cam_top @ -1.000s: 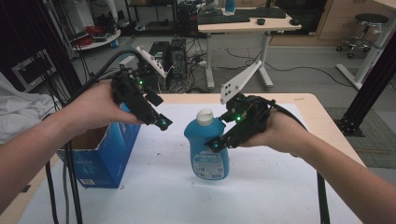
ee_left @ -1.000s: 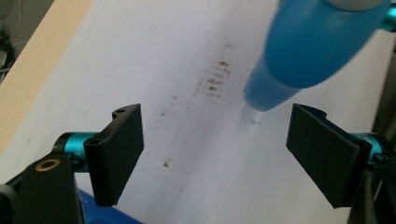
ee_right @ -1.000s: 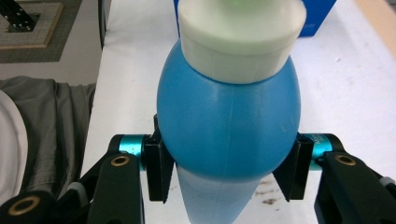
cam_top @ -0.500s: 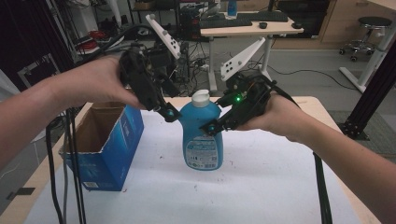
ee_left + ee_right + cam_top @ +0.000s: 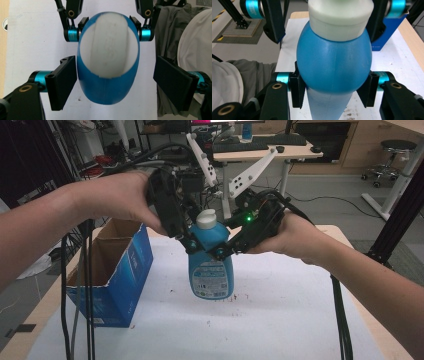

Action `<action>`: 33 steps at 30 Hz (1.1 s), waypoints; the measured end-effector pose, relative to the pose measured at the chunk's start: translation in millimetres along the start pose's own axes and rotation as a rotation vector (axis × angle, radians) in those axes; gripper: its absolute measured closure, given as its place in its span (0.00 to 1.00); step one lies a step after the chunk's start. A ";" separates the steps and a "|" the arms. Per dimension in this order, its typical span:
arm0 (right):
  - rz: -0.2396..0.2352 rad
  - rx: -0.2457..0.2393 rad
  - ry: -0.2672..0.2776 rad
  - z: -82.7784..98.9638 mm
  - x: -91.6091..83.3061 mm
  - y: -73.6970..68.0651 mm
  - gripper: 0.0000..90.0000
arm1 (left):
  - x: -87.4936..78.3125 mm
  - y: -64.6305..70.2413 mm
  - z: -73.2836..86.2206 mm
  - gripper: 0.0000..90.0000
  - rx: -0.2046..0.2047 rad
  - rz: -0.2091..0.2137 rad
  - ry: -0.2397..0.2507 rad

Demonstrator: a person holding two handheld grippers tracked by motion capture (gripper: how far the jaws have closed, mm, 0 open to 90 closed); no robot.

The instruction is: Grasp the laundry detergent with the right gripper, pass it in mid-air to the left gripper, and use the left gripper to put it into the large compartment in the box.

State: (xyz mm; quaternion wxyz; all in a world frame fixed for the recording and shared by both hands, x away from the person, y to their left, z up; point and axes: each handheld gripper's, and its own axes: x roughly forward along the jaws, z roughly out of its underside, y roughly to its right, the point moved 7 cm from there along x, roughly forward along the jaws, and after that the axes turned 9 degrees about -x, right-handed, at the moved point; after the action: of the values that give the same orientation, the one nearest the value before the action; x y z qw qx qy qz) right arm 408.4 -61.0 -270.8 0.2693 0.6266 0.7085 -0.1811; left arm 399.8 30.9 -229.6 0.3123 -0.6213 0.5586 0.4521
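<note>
A blue bottle (image 5: 210,265) with a white cap (image 5: 206,219) hangs upright above the white-covered table (image 5: 280,320). My right gripper (image 5: 223,249) comes in from the right and is shut on the bottle's blue shoulder; its pads (image 5: 298,87) press both sides just under the cap. My left gripper (image 5: 190,242) reaches down from the left and stands open around the top of the bottle. In the left gripper view its pads (image 5: 62,82) flank the cap (image 5: 108,47) from above, with a wide gap on one side, and the right gripper (image 5: 110,30) shows beyond.
An open blue cardboard box (image 5: 115,280) stands on the left part of the table, close to the bottle. Cables (image 5: 87,285) hang down in front of it. Desks and a stool (image 5: 395,150) stand behind the table.
Both hands have risen, and the bottle has come up off the table in the right gripper. The left gripper moved in from the left over the bottle's top.
</note>
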 end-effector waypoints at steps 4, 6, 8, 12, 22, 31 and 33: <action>-0.006 -0.002 -0.002 -0.9 2.0 -1.5 0.53 | 3.2 -1.8 -0.7 0.21 0.005 -0.003 -0.031; -0.006 -0.005 -0.001 -1.6 2.2 -1.7 0.53 | 4.9 -1.6 -1.1 0.21 0.011 -0.003 -0.044; -0.003 -0.002 0.005 -2.5 1.9 -1.7 0.53 | 5.8 -1.3 -2.4 0.21 0.017 -0.005 -0.049; -0.004 -0.006 0.006 -3.3 2.1 -1.1 0.53 | 6.0 -1.8 -5.0 0.21 0.038 -0.016 -0.060; -0.003 -0.035 0.021 -5.7 4.5 0.7 0.53 | 5.2 -2.2 -7.3 0.26 0.051 -0.023 -0.072; -0.003 -0.027 0.013 -5.4 3.9 -0.4 0.53 | 5.0 -2.3 -6.6 0.31 0.056 -0.031 -0.088; -0.004 -0.041 0.021 -5.9 4.2 0.4 0.53 | 5.7 -1.7 -6.5 0.31 0.056 -0.015 -0.090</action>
State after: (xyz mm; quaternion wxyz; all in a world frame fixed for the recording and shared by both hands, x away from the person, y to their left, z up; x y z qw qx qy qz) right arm 407.5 -54.1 -268.6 0.2743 0.6212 0.7163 -0.1605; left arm 402.6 23.1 -232.4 0.3578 -0.5956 0.5515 0.4615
